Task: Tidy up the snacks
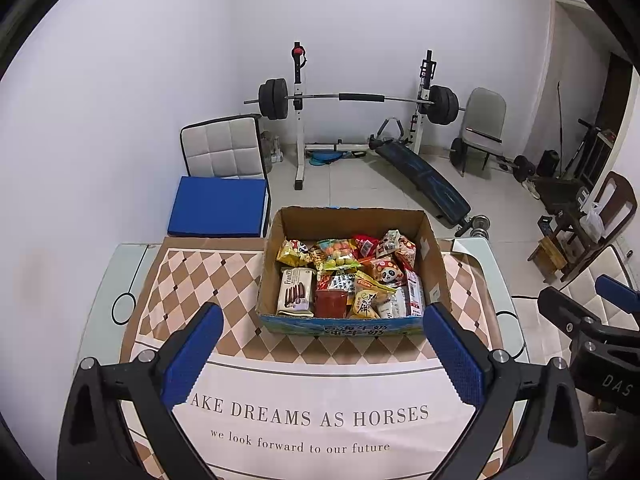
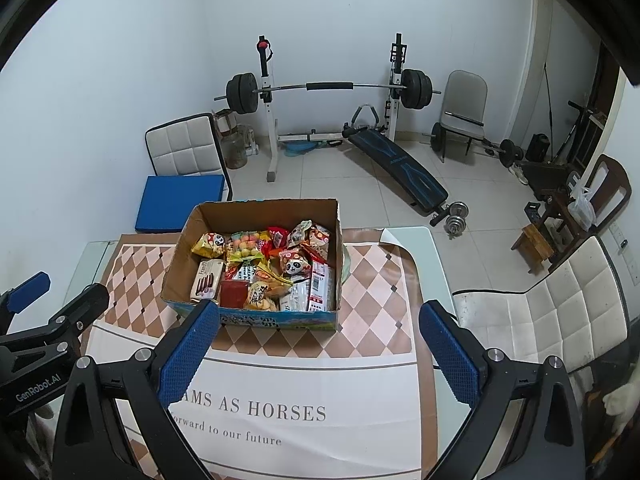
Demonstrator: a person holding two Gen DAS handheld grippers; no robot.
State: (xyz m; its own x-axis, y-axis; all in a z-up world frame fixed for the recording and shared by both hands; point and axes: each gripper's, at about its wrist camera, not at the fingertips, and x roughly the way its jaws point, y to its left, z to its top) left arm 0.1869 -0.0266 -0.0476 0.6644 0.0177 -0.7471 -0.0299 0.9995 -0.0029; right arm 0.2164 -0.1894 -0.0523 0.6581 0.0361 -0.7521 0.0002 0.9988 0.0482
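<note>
Left wrist view, left gripper point(image 1: 322, 344): fingers spread wide, grasping nothing, held over the printed tablecloth point(image 1: 312, 412) short of the box.
Left wrist view, cardboard box point(image 1: 352, 220): stands on the cloth directly ahead, packed with snacks; the wafer pack point(image 1: 296, 292) lies at its near left corner, the panda bag point(image 1: 386, 272) right of centre.
Left wrist view, hazard: packets overlap, so a grip on one may drag a neighbour out or crush soft contents.
Right wrist view, right gripper point(image 2: 318, 340): fingers released, empty; box lies ahead and left.
Right wrist view, left finger pad point(image 2: 190, 350): overlaps the box's near wall in this view; contact cannot be confirmed.
Right wrist view, hazard: an advancing finger could push the light box or ruck the cloth.
Right wrist view, second hazard: the left gripper sits close by at the left edge; both reaching in together risks collision.
</note>
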